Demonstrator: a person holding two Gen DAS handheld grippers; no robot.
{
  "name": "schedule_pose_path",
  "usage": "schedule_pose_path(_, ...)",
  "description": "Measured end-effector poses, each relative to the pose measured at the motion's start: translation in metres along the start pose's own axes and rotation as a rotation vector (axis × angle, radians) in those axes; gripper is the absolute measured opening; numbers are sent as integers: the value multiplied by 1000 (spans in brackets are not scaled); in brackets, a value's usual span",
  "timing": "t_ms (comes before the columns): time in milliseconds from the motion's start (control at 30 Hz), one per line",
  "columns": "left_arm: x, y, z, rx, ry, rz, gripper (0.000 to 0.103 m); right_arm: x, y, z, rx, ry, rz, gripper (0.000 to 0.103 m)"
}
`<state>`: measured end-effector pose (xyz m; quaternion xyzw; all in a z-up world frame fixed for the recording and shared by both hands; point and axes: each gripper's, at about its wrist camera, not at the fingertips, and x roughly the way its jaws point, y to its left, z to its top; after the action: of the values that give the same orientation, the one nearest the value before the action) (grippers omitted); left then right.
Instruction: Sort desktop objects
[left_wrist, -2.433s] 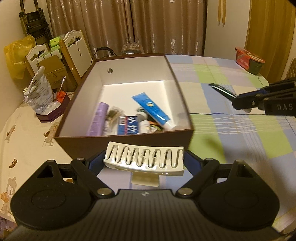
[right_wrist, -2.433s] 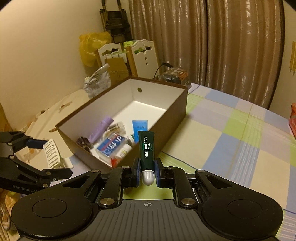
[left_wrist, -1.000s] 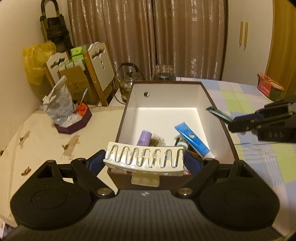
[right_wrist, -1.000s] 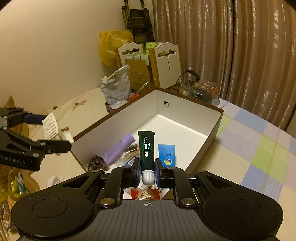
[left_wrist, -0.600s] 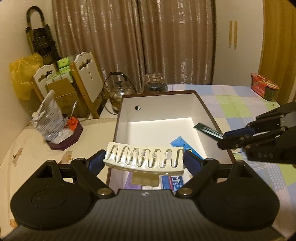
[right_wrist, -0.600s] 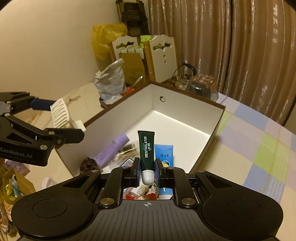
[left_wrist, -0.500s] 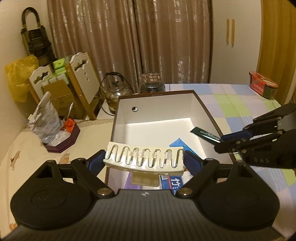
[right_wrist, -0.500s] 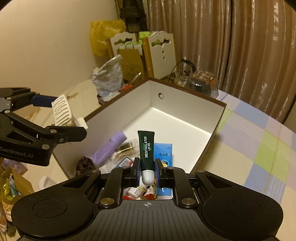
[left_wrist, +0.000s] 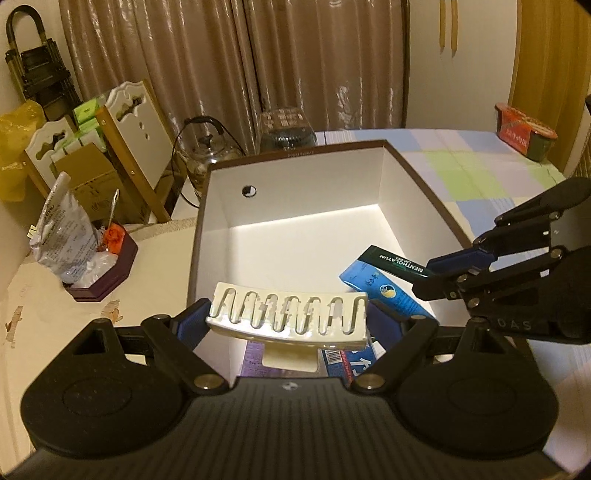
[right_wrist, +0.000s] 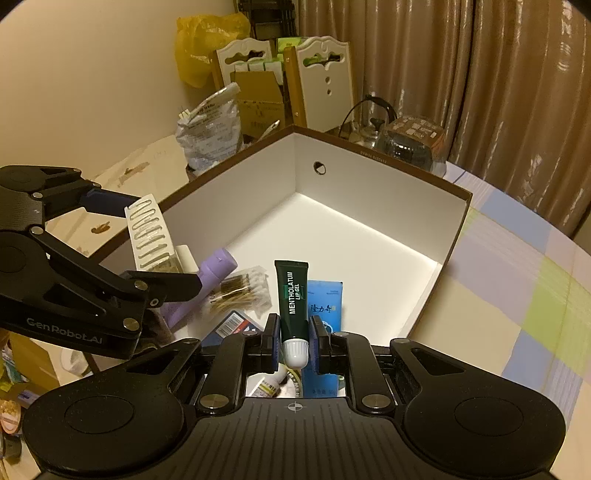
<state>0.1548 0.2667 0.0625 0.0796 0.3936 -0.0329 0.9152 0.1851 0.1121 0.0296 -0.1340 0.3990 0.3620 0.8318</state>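
Note:
My left gripper (left_wrist: 288, 317) is shut on a white hair claw clip (left_wrist: 288, 319) and holds it over the near end of the open brown box (left_wrist: 295, 155). My right gripper (right_wrist: 293, 341) is shut on a dark green Menthol lip gel tube (right_wrist: 292, 295) and holds it above the box's near right part. In the left wrist view the tube (left_wrist: 395, 260) and right gripper (left_wrist: 443, 273) come in from the right. In the right wrist view the clip (right_wrist: 149, 236) and left gripper (right_wrist: 147, 243) are at the left. The box holds a blue tube (right_wrist: 325, 306), a purple tube (right_wrist: 207, 280) and other small items.
A crumpled foil bag (left_wrist: 62, 236) on a dark purple tray (left_wrist: 107, 269) lies left of the box. Chairs with cardboard boxes (left_wrist: 88, 173), a glass kettle (left_wrist: 207, 151) and curtains stand behind. A red food tub (left_wrist: 524, 131) sits far right on the checked tablecloth (right_wrist: 517, 295).
Both grippers have moved forward from outside the box to over it, each still holding its item. The right gripper with the tube has come closer to the left gripper.

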Motion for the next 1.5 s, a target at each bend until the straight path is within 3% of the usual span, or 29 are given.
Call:
schedule_pose_path(267,11,7,-2,-28,9,-4,91,14,-2,-1,-14,24,5,15)
schedule_pose_path(867,-27,19,-6,-85,-44,40,92,20,17,1,-55,5,22,15)
schedule_pose_path(1233,-53,24,-21,-139,-52,60,94,-7,28,2,-61,-51,7,15)
schedule_pose_path(1433,-71,26,-33,-164,-62,68,97,-31,31,-5,-3,-95,-15,16)
schedule_pose_path(1467,-74,26,-35,-165,-62,69,97,-35,32,-7,9,-103,-20,26)
schedule_pose_path(1500,-76,26,-38,-166,-63,70,97,-39,32,-8,21,-112,-25,74)
